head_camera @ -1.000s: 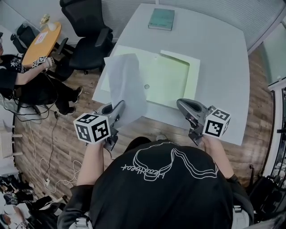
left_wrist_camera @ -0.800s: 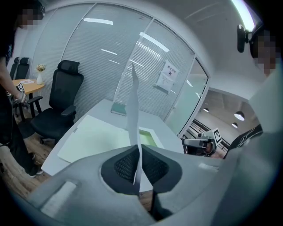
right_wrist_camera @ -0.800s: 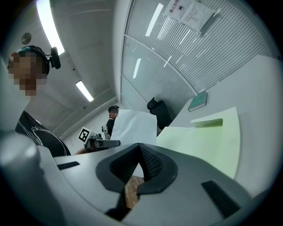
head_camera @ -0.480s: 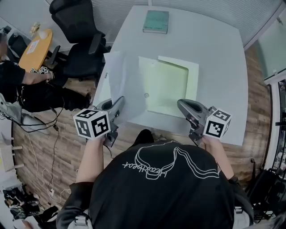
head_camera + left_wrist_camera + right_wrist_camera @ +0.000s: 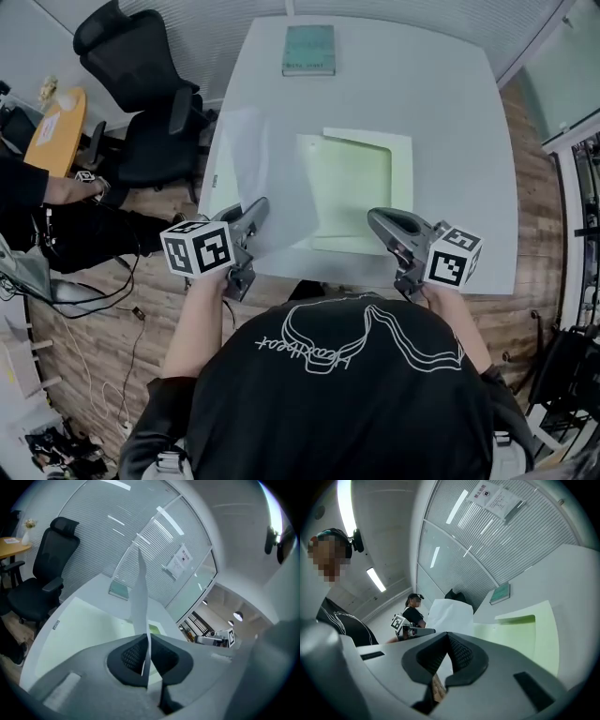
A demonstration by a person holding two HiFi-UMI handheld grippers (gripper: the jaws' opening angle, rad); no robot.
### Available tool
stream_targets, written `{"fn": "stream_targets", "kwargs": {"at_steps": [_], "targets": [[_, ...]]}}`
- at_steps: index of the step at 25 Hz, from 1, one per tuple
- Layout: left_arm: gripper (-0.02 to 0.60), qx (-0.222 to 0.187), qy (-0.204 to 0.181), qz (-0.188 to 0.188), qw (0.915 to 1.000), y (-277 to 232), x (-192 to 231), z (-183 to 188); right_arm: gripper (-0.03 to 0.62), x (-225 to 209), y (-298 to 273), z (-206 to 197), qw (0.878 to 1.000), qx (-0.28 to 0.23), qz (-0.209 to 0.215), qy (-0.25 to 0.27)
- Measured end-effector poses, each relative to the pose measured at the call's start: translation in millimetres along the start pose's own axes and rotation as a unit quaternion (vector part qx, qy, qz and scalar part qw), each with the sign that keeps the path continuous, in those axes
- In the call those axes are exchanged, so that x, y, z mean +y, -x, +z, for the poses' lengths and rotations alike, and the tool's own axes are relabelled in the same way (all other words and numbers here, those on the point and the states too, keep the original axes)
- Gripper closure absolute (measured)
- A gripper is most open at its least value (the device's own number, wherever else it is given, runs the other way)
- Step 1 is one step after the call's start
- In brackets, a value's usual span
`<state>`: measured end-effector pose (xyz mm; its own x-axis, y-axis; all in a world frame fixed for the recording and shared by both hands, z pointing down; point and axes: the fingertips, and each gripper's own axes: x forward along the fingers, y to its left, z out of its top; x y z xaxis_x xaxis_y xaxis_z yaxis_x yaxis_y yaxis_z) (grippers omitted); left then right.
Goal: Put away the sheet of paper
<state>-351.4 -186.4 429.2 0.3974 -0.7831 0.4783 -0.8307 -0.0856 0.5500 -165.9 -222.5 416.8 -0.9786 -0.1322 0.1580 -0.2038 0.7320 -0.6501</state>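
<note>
A white sheet of paper point(image 5: 262, 178) stands up from my left gripper point(image 5: 253, 214), which is shut on its near edge. The sheet leans over the left part of the table, across the left side of an open pale green folder point(image 5: 354, 187). In the left gripper view the paper point(image 5: 139, 592) shows edge-on, pinched between the dark pads. My right gripper point(image 5: 378, 221) hovers at the table's near edge, right of the folder, shut with nothing in it. In the right gripper view I see the paper point(image 5: 452, 613) and the folder point(image 5: 520, 634).
A teal book point(image 5: 308, 49) lies at the far edge of the white table point(image 5: 450, 122). A black office chair point(image 5: 141, 103) stands left of the table. A seated person point(image 5: 28, 187) is at the far left by a small wooden table.
The left gripper has swung the sheet left and lower, off the middle of the folder toward the table's left side. The right gripper has stayed in place.
</note>
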Motion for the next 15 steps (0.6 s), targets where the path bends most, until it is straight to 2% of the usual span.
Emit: {"fn": "stream_targets", "kwargs": {"at_steps": [6,10,15], "targets": [[0.571,0.023,0.058,-0.039,0.9973,-25.8,27.1,5.7,0.585,-11.7,-16.3,7.7,1.000,-0.008,-0.020,-0.014],[0.571,0.050,0.090,-0.045,0.9937,-44.3,48.6,-10.1,0.585,-22.2,-17.2,0.3,0.999,-0.005,-0.036,-0.026],[0.571,0.086,0.113,-0.036,0.9891,-68.6,78.6,-32.3,0.585,-33.1,-20.2,-6.1,0.998,0.003,-0.054,-0.035]]}}
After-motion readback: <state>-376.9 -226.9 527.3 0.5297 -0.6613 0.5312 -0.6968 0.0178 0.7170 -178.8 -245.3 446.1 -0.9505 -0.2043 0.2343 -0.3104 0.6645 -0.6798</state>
